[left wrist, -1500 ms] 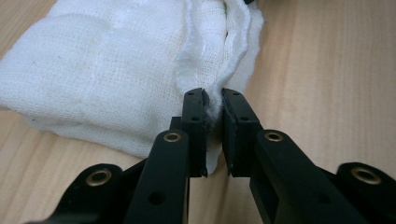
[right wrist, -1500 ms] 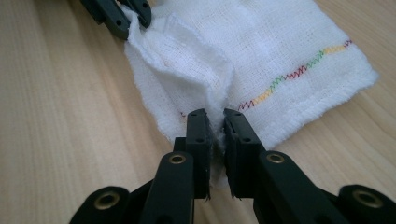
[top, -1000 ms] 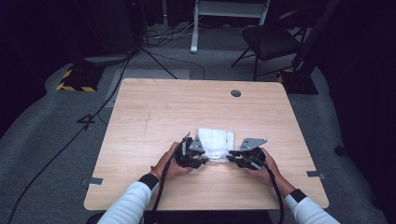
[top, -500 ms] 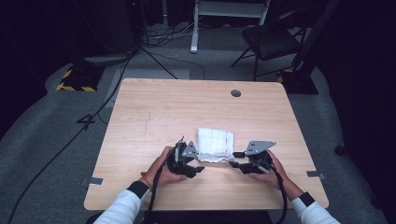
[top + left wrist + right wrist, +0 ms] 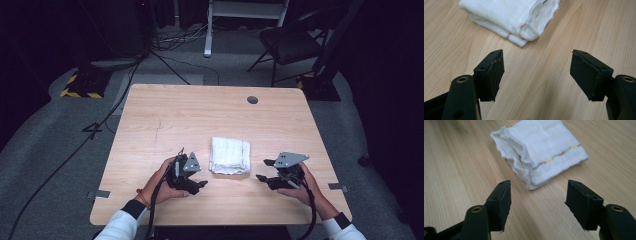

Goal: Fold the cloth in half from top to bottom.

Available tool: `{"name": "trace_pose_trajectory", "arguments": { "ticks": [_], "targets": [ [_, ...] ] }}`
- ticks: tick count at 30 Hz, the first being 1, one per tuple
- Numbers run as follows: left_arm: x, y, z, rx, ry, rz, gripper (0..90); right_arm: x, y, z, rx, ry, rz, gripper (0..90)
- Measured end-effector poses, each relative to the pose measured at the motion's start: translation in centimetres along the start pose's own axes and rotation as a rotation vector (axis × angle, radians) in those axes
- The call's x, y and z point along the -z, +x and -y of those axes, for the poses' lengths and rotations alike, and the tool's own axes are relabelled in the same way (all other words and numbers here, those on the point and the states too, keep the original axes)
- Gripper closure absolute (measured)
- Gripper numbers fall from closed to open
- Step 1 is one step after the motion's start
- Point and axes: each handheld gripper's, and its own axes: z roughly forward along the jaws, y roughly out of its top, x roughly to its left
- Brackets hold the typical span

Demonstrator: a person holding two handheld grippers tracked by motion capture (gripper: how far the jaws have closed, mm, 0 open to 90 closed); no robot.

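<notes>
A white folded cloth (image 5: 229,155) with a thin line of coloured stitches lies flat on the light wooden bench (image 5: 200,115), a bit nearer the front edge than the middle. The left tool (image 5: 196,182) is just beside the cloth, toward the bench's left edge, and does not touch it. Its jaws have just been opening, and they stand spread with only bare wood between them. The right tool (image 5: 263,170) is near the cloth on the other side, toward the right edge, also apart from it. Its jaws have just been opening too, and nothing is between them.
</notes>
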Motion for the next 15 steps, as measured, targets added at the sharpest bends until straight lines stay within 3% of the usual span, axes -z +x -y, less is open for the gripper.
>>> {"name": "trace_pose_trajectory", "arguments": {
  "ticks": [9,11,14,15],
  "targets": [
    [1.3,-0.3,1.4,0.007,0.03,-0.041,26.5,1.8,-0.6,1.5,-0.033,0.019,0.057,34.4],
    [1.5,-0.3,1.7,0.003,0.046,-0.057,26.1,2.1,-0.8,1.9,-0.042,0.027,0.066,33.5],
    [1.7,-0.4,2.3,-0.011,0.088,-0.115,25.7,2.6,-1.0,2.5,-0.049,0.044,0.092,33.3],
    [1.8,-0.4,2.4,-0.006,0.086,-0.113,25.3,2.8,-1.1,2.7,-0.048,0.051,0.105,33.1]
  ]
}}
